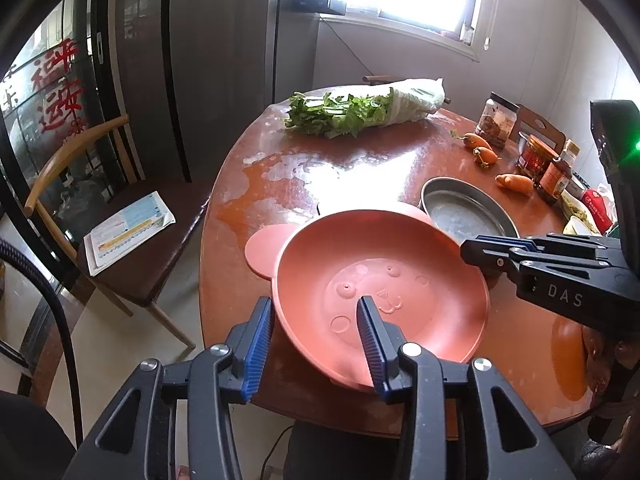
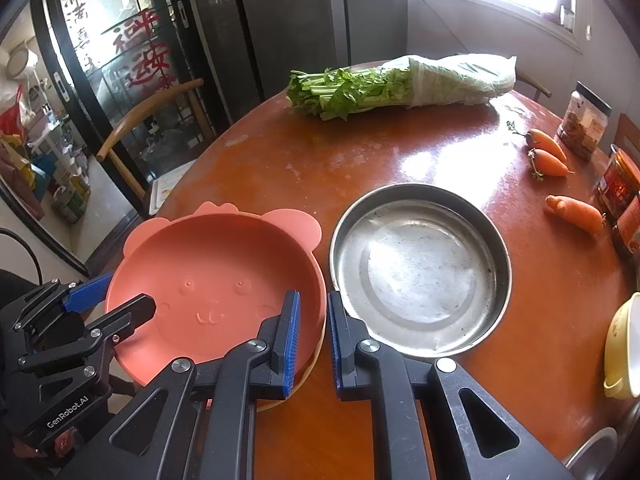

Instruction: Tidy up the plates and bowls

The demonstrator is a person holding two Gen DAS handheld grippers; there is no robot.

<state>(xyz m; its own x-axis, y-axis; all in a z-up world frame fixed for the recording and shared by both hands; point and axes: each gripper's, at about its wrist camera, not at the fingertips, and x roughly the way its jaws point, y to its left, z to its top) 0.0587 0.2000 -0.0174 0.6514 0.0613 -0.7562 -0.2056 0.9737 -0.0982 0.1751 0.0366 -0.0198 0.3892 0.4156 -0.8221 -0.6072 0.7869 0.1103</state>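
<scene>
A pink bear-face plate (image 1: 380,280) with round ears sits at the near edge of the round wooden table (image 1: 360,160); it also shows in the right wrist view (image 2: 216,280). My left gripper (image 1: 316,312) is open, its jaws astride the plate's near-left rim, one finger inside and one outside. My right gripper (image 2: 313,308) is open, its left finger over the plate's right rim, its right finger by the steel pan (image 2: 420,268). The steel pan (image 1: 466,210) lies just right of the plate. A yellowish dish seems to lie under the pink plate.
Bagged greens (image 2: 400,84) lie at the table's far side. Three carrots (image 2: 576,210) and several jars (image 2: 586,120) are at the right. A yellow bowl (image 2: 624,344) sits at the right edge. A chair (image 1: 120,232) with a leaflet stands left of the table.
</scene>
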